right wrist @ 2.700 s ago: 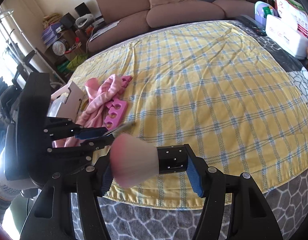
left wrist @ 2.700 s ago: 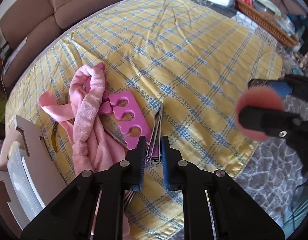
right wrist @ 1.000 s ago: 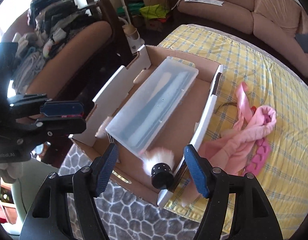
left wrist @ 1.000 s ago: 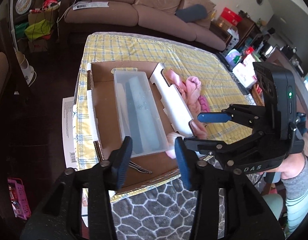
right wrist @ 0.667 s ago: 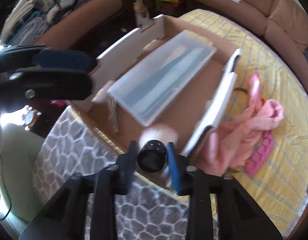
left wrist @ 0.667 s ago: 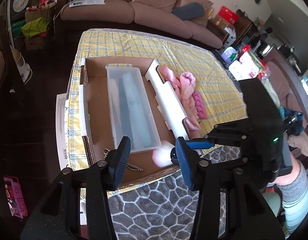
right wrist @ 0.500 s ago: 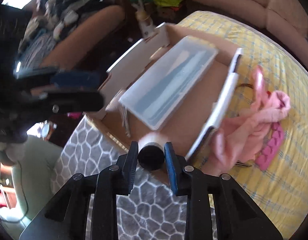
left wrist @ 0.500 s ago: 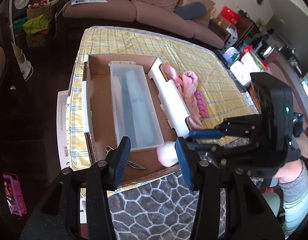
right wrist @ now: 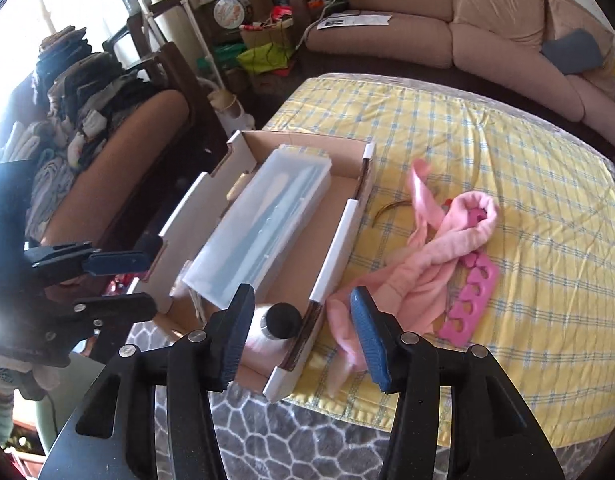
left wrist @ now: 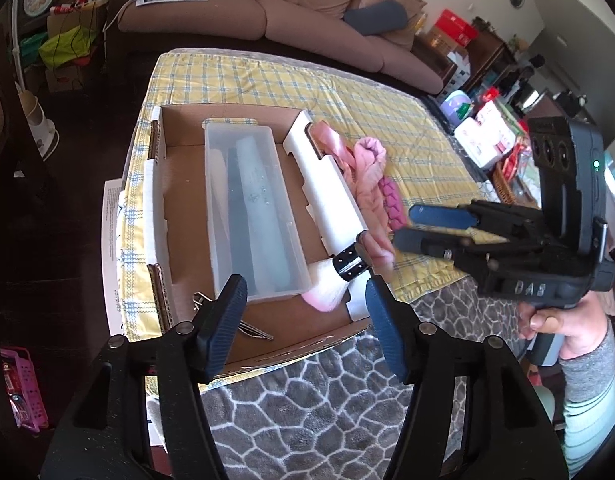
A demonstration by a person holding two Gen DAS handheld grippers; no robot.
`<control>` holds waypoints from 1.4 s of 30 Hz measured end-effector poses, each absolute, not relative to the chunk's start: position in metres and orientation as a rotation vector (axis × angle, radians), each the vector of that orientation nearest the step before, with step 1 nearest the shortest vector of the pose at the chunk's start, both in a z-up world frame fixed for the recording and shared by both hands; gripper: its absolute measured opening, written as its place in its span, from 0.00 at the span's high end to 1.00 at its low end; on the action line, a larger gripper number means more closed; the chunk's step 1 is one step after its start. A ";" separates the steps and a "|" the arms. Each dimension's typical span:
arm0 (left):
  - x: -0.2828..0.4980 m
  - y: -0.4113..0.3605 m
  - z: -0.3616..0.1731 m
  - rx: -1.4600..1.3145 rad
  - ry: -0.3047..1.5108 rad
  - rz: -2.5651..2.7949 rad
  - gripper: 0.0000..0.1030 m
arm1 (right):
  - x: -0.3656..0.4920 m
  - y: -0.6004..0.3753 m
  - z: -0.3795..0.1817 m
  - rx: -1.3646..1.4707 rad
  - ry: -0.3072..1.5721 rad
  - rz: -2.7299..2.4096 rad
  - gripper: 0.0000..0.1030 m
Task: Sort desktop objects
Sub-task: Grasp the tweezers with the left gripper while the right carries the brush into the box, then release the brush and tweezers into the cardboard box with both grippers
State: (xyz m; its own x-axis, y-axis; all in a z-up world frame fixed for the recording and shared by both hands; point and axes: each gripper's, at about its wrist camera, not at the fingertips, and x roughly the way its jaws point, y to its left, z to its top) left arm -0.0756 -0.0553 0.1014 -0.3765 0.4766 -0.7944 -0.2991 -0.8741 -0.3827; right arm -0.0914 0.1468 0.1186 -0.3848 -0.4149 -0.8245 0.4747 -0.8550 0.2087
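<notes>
The drop-off step is ending: both the right tool point(right wrist: 301, 332) and left tool point(left wrist: 305, 316) are opening, empty. The brush point(left wrist: 335, 276) lies in the cardboard box point(left wrist: 187, 184), at 5 o'clock. Next I'd pick the pink toe separator point(right wrist: 473, 296) off the tabletop point(right wrist: 507, 152).

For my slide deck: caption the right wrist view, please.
Right gripper opening above the makeup brush lying in the cardboard box.

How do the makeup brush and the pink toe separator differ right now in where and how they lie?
The makeup brush lies inside the cardboard box, propped against its side wall; the pink toe separator lies flat on the yellow checked cloth, outside the box. The brush has a black handle and fluffy bristles; the separator is one foam piece. Neither is held.
</notes>
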 end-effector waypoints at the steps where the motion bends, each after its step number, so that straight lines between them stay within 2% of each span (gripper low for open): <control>1: -0.075 -0.055 0.101 -1.389 -0.238 2.262 0.43 | -0.089 0.145 0.117 1.321 0.085 -2.203 0.50; 3: -0.075 -0.055 0.100 -1.390 -0.239 2.258 0.43 | -0.085 0.135 0.111 1.346 0.143 -2.130 0.60; 5: -0.076 -0.055 0.099 -1.394 -0.241 2.257 0.43 | -0.078 0.121 0.102 1.372 0.231 -2.065 0.65; 9: -0.080 -0.057 0.094 -1.405 -0.262 2.253 0.43 | -0.087 0.104 0.077 1.447 0.322 -2.046 0.67; 13: -0.082 -0.060 0.093 -1.413 -0.260 2.257 0.40 | -0.108 0.105 0.080 1.390 0.183 -2.138 0.67; 17: -0.084 -0.062 0.095 -1.412 -0.267 2.263 0.28 | -0.111 0.122 0.093 1.336 0.054 -2.201 0.66; 19: -0.086 -0.058 0.096 -1.411 -0.276 2.260 0.19 | -0.107 0.134 0.101 1.311 0.039 -2.240 0.54; 21: -0.087 -0.052 0.097 -1.405 -0.282 2.252 0.05 | -0.105 0.155 0.111 1.285 -0.010 -2.294 0.36; 23: -0.087 -0.040 0.099 -1.398 -0.267 2.239 0.02 | -0.103 0.180 0.119 1.260 -0.072 -2.349 0.27; 25: -0.088 -0.023 0.101 -1.392 -0.225 2.228 0.02 | -0.103 0.206 0.123 1.251 -0.116 -2.405 0.24; 32: -0.101 0.054 0.106 -1.379 -0.050 2.179 0.02 | -0.099 0.297 0.107 1.284 -0.339 -2.504 0.23; 37: -0.128 0.107 0.097 -1.424 0.059 2.157 0.07 | -0.093 0.328 0.088 1.312 -0.447 -2.501 0.23; 38: -0.134 0.113 0.096 -1.428 0.088 2.164 0.09 | -0.092 0.334 0.086 1.302 -0.470 -2.498 0.23; 41: -0.153 0.137 0.085 -1.452 0.217 2.203 0.27 | -0.093 0.345 0.080 1.294 -0.492 -2.499 0.23; 42: -0.160 0.146 0.080 -1.467 0.272 2.221 0.29 | -0.094 0.347 0.078 1.293 -0.498 -2.497 0.23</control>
State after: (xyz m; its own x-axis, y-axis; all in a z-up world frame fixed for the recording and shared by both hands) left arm -0.1600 0.1459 0.0798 -0.3243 0.2672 -0.9074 -0.4783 -0.8739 -0.0864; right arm -0.0935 0.3466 0.0783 -0.5577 -0.4010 -0.7268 0.0918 -0.9000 0.4261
